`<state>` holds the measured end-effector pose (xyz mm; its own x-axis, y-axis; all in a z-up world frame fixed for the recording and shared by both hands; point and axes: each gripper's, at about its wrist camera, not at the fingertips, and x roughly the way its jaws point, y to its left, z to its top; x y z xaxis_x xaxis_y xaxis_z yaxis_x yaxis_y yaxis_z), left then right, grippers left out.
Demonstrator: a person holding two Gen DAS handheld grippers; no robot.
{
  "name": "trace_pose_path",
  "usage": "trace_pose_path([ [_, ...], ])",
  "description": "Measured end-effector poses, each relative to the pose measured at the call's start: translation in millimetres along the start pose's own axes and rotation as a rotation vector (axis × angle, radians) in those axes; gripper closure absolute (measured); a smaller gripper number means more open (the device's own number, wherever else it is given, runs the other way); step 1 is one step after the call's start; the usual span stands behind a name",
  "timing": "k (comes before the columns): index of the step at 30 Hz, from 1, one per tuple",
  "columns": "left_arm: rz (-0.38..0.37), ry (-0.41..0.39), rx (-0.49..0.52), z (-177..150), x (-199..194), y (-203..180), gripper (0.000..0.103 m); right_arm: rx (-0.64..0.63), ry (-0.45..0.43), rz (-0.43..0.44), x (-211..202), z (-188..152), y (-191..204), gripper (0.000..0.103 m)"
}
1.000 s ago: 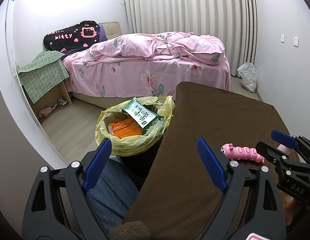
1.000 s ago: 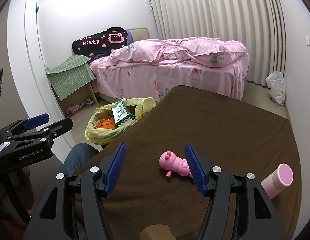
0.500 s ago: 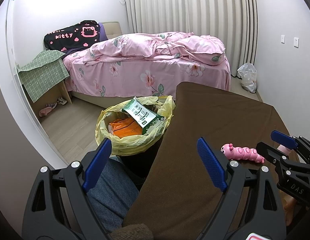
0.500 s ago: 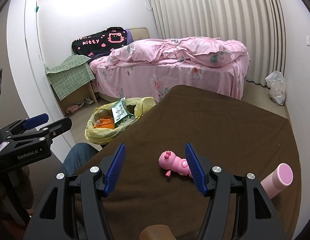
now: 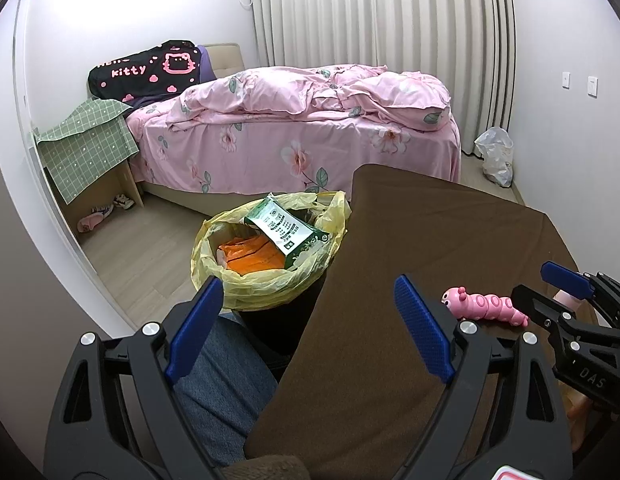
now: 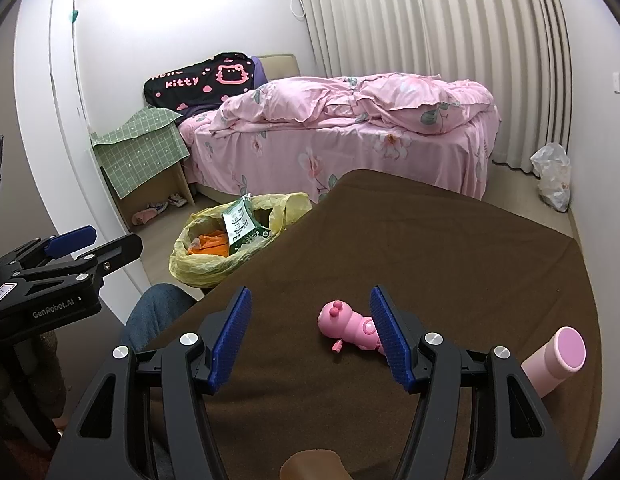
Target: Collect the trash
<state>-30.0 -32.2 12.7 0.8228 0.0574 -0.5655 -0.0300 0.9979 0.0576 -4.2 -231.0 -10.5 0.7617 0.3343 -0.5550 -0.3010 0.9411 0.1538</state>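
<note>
A bin lined with a yellow bag [image 5: 270, 284] [image 6: 206, 266] stands on the floor at the brown table's left edge. A green-and-white packet [image 5: 284, 230] [image 6: 240, 226] and an orange wrapper [image 5: 254, 258] [image 6: 212, 242] lie inside it. My left gripper [image 5: 310, 328] is open and empty, hovering over the table's left edge just short of the bin. My right gripper [image 6: 310, 336] is open and empty above the brown table [image 6: 450, 248], with a pink caterpillar toy [image 6: 348, 328] [image 5: 486, 308] lying just ahead of its right finger.
A pink cylinder bottle [image 6: 558, 356] lies on the table at the right. A person's jeans-clad knee [image 5: 226, 376] sits below the table edge by the bin. Beyond are a pink bed [image 5: 294, 132], a green-clothed side table [image 5: 90, 144] and a white plastic bag [image 5: 496, 156] on the floor.
</note>
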Motion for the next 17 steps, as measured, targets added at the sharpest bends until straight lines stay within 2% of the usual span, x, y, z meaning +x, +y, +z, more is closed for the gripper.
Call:
trace_pose_path([
  [8, -0.012, -0.003, 0.002, -2.1, 0.7, 0.6, 0.020, -0.015, 0.012, 0.002, 2.8, -1.0, 0.2, 0.045],
  [9, -0.025, 0.005, -0.002, -1.5, 2.4, 2.1, 0.020, -0.023, 0.015, 0.005, 1.8, -0.4, -0.2, 0.045],
  [11, -0.103, 0.031, -0.013, 1.6, 13.9, 3.9, 0.020, -0.040, 0.004, 0.012, -5.9, 2.7, -9.9, 0.045],
  [12, -0.152, 0.035, -0.021, 4.3, 22.1, 6.2, 0.020, -0.031, -0.014, 0.020, -12.9, 4.3, -19.9, 0.045],
  [15, -0.276, 0.012, -0.036, 12.7, 51.1, 13.6, 0.020, 0.097, -0.102, 0.079, -54.0, -1.1, -87.2, 0.045],
  [17, -0.297, -0.004, -0.031, 16.9, 69.5, 15.9, 0.020, 0.182, -0.146, 0.090, -77.7, -15.9, -133.7, 0.043],
])
